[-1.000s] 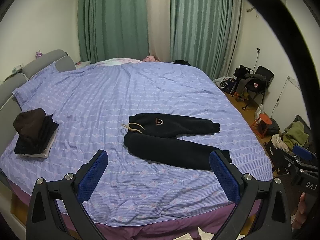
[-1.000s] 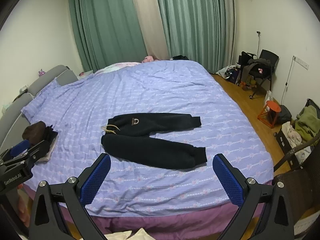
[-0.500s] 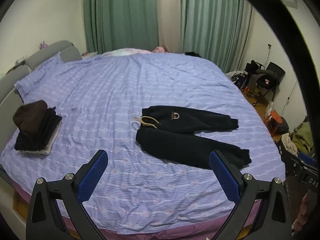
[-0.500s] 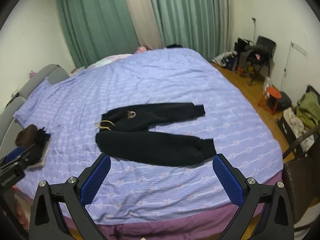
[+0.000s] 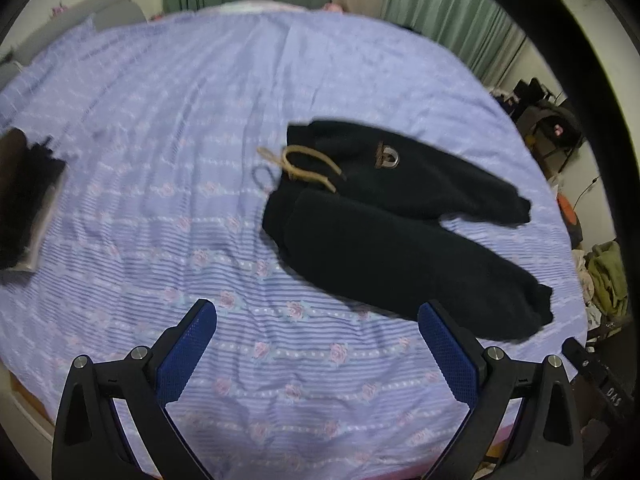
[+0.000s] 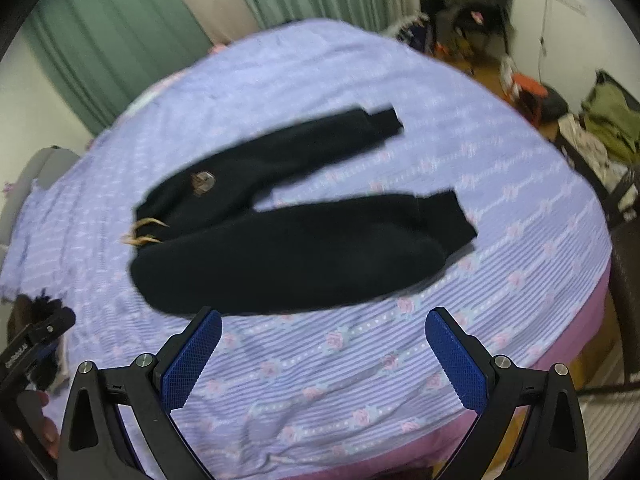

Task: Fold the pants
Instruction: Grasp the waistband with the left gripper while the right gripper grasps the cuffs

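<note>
Black fleece pants (image 5: 400, 232) lie flat on the purple striped bed sheet (image 5: 168, 128), both legs spread apart toward the right, with a tan drawstring (image 5: 308, 164) at the waist on the left. The pants also show in the right wrist view (image 6: 296, 236). My left gripper (image 5: 318, 344) is open and empty, above the sheet just in front of the near leg. My right gripper (image 6: 324, 352) is open and empty, above the sheet just in front of the near leg. Both views are motion-blurred.
A stack of folded dark clothes (image 5: 24, 200) sits at the bed's left edge. The bed's near edge, with a pink underlayer (image 6: 560, 344), runs close below. Chairs, bags and clutter (image 6: 532, 92) stand on the floor to the right. Green curtains (image 6: 104, 44) hang behind.
Both grippers have moved forward and down toward the bed, so the pants appear much larger and closer. Both stay open.
</note>
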